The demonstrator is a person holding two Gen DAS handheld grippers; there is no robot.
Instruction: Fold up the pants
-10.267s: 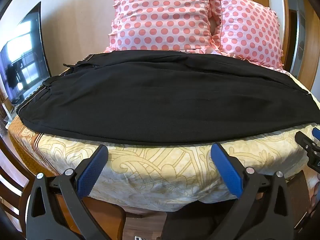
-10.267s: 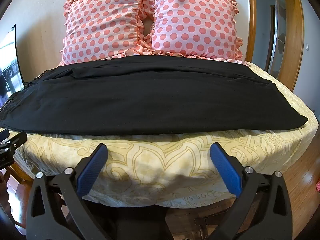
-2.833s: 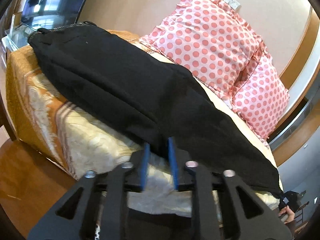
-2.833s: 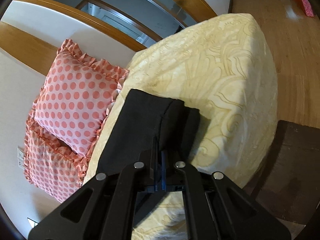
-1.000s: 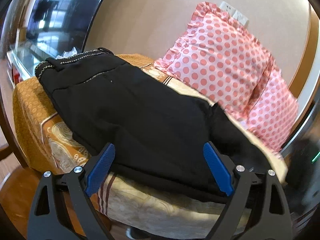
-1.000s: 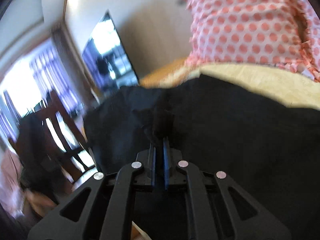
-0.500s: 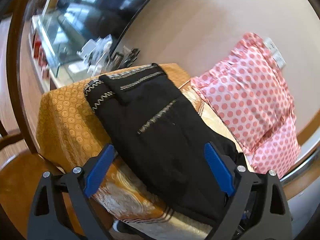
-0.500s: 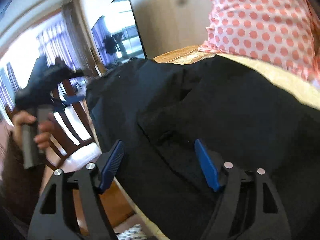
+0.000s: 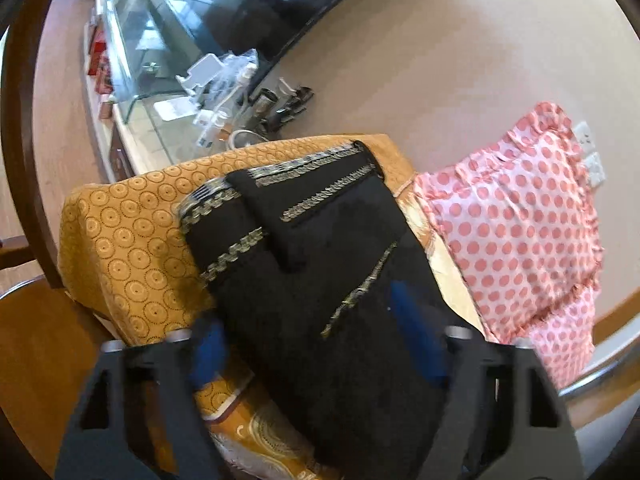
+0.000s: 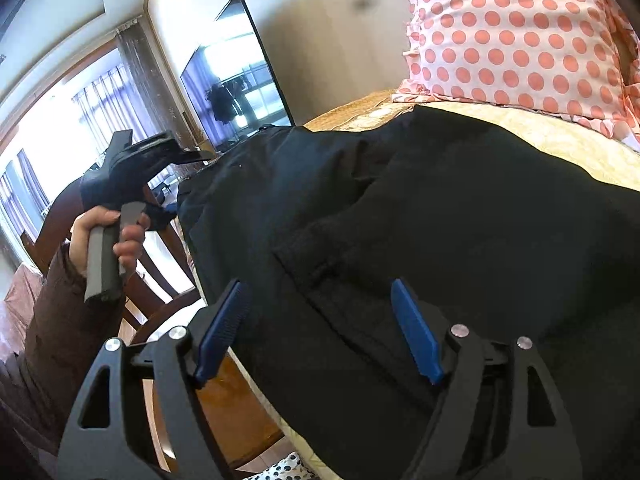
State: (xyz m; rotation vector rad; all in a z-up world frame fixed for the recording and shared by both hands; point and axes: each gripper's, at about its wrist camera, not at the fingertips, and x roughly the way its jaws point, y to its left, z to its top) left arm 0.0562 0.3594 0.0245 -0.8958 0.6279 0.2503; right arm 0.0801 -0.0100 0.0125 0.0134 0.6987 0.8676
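Observation:
The black pants lie folded on the bed, with the silver-trimmed waistband at the bed's end near the TV. In the right wrist view the pants show a leg end doubled over the upper part. My left gripper is open and empty, with its fingers either side of the pants' near edge. It also shows in the right wrist view, held in a hand by the waistband. My right gripper is open and empty, low over the folded fabric.
Pink polka-dot pillows lean at the headboard. A TV and a glass stand with clutter are beyond the bed's end. A wooden chair stands beside the bed. An orange patterned cover hangs over the bed corner.
My right gripper carried the leg end over toward the waistband and opened, letting it go. My left gripper swung toward the waistband end and closed in on the pants.

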